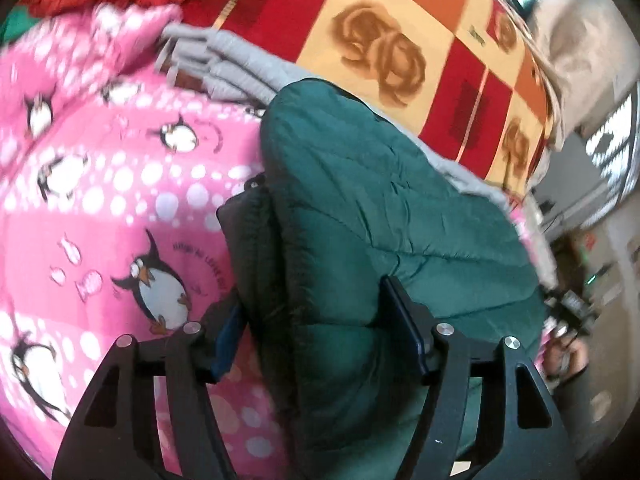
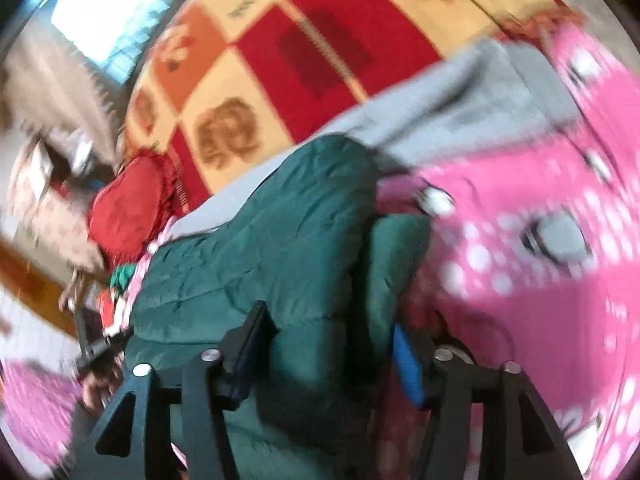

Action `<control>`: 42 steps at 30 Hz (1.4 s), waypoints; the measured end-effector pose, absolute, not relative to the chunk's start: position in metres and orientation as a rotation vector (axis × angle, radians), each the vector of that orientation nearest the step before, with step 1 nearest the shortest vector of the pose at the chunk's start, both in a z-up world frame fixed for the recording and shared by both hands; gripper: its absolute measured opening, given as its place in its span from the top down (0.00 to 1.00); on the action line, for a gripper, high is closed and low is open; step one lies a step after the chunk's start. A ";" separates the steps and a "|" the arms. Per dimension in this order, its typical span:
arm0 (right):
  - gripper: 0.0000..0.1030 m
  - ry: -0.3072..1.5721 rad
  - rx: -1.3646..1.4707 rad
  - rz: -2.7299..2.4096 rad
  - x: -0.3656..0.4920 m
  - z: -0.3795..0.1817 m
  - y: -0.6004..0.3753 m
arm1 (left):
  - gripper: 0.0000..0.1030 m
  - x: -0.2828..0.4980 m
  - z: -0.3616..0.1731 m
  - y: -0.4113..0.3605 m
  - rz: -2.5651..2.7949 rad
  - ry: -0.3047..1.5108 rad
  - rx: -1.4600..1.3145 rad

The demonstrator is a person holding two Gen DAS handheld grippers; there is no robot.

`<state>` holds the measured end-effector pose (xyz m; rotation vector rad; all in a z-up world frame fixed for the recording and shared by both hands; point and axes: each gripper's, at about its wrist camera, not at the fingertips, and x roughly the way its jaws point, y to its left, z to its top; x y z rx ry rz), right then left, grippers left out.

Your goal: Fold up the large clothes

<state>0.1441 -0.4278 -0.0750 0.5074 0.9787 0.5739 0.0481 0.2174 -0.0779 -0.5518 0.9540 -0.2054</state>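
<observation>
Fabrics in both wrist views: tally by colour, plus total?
Green: 1, quilted jacket
Pink: 1, penguin blanket
Grey: 1, folded garment
Red: 1, frilled cushion
Red-orange check: 1, bedspread
Total: 5

Dark green quilted jacket (image 1: 360,208), bunched and doubled over, atop the pink penguin blanket (image 1: 100,200).

Home bedroom: pink penguin blanket (image 1: 100,208) over checked rose bedspread (image 1: 400,60).
</observation>
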 end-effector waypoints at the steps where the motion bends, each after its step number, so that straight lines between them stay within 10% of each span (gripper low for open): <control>1: 0.45 0.960 0.532 0.566 0.140 -0.072 -0.432 | 0.36 0.046 -0.074 0.220 -0.196 0.947 -0.558; 13: 0.44 0.674 0.091 0.658 0.055 -0.009 -0.337 | 0.36 -0.013 -0.015 0.172 -0.226 0.724 -0.449; 22: 0.00 0.830 -0.072 0.563 0.062 -0.063 -0.291 | 0.22 -0.012 -0.062 0.110 -0.117 0.725 -0.165; 42: 0.00 0.747 -0.078 0.491 0.055 -0.068 -0.288 | 0.12 -0.012 -0.063 0.100 -0.045 0.746 -0.234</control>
